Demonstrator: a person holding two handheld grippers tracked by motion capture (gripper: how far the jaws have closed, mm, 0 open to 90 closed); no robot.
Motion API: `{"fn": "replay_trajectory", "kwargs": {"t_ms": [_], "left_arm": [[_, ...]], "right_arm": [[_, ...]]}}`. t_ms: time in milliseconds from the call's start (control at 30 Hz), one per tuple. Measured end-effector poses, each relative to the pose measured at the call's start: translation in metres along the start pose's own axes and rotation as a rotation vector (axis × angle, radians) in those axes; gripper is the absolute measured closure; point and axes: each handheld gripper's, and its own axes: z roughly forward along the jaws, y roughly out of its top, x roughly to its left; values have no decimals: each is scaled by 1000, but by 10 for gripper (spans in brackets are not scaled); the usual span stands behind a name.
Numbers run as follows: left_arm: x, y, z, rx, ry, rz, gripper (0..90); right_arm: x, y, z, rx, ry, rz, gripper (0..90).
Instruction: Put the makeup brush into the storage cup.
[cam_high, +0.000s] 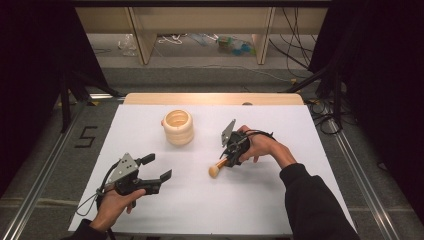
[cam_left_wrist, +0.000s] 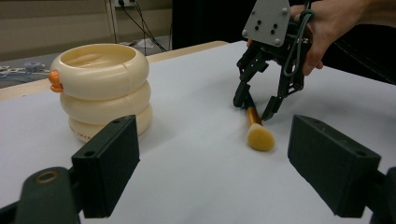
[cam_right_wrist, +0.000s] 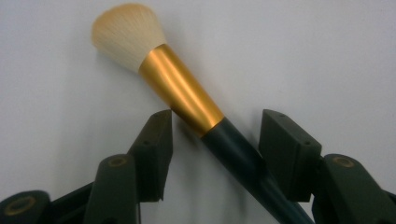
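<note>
A makeup brush (cam_high: 218, 169) (cam_left_wrist: 256, 126) (cam_right_wrist: 182, 93) with pale bristles, a gold ferrule and a dark handle lies flat on the white table (cam_high: 280, 200). My right gripper (cam_high: 227, 161) (cam_left_wrist: 254, 108) (cam_right_wrist: 217, 126) points down over it with a jaw on each side of the handle. A gap shows between the left pad and the brush, so the gripper is open. My left gripper (cam_high: 159, 167) (cam_left_wrist: 215, 158) rests low at the front left, open wide and empty. A cream ringed pot (cam_high: 178, 127) (cam_left_wrist: 105, 88) stands upright behind, apart from both grippers.
The pot has a small orange nub (cam_left_wrist: 55, 80) on its side. A wooden strip (cam_high: 212, 98) runs along the table's far edge, with floor, shelves and cables beyond. Dark curtains hang on both sides.
</note>
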Motion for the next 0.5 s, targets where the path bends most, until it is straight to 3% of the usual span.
{"fn": "replay_trajectory", "kwargs": {"t_ms": [200,333,500], "left_arm": [[0,0,0,1,0,1,165],[0,0,0,-2,1,-1,165],[0,0,0,-3,0,-1,165]], "right_arm": [[1,1,-1,10,-7,6,518],[1,1,-2,11,0,16,598],[2,2,-2,20,-9,21,617]]}}
